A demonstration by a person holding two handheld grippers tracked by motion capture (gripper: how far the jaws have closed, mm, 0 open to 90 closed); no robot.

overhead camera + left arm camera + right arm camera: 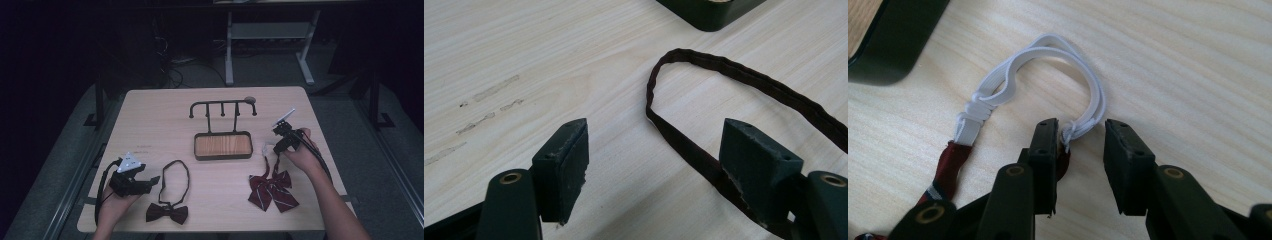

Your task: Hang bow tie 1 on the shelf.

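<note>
My right gripper [1080, 137] brackets the white elastic loop [1048, 60], jaws parted — ready to pinch; left gripper [654, 160] gapes over the brown strap [684, 145].

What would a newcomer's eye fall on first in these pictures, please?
Probably the striped dark red bow tie at the table's near right, its white elastic loop lying between the open jaws of the right gripper. Next, the plain dark brown bow tie at the near left, with the open left gripper straddling its strap, and the black hook stand with a wooden tray behind them.
</note>
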